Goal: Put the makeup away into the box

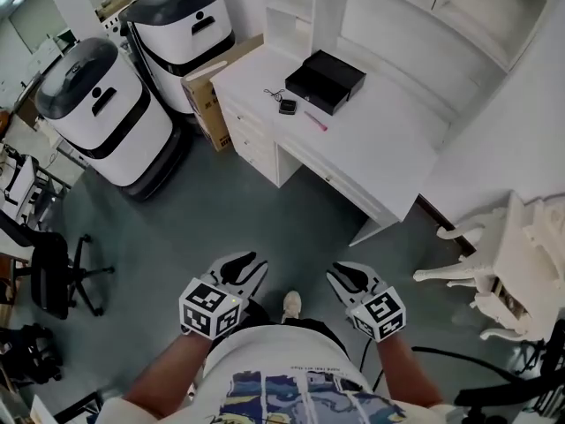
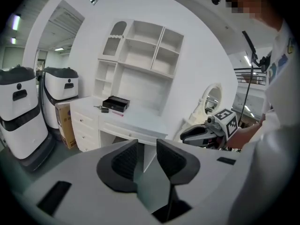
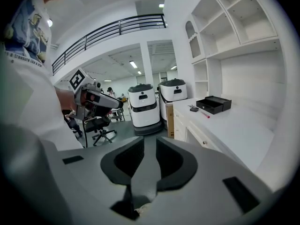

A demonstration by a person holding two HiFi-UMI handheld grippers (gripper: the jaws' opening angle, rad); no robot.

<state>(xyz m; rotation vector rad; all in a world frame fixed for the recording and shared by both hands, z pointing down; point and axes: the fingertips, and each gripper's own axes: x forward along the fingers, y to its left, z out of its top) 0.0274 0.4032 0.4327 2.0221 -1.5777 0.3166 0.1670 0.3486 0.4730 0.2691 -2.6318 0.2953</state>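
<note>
Left of desk (image 1: 380, 135): white robots (image 1: 106, 117), carton (image 1: 208, 95); left gripper (image 1: 252, 268), right gripper (image 1: 342, 274) narrowly parted, empty.

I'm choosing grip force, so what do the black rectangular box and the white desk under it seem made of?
Black rectangular box: probably rigid plastic or coated board, matte; flat dark faces without glare. White desk: likely painted wood or laminate, smooth satin; uniform white top, panelled drawers.

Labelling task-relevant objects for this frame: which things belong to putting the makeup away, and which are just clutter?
Job:
black box; pink makeup stick; small dark case; white desk under them; left gripper and right gripper, both open, empty.

Lying about:
cardboard box; white machine; second white machine; office chair; ornate white chair.
</note>
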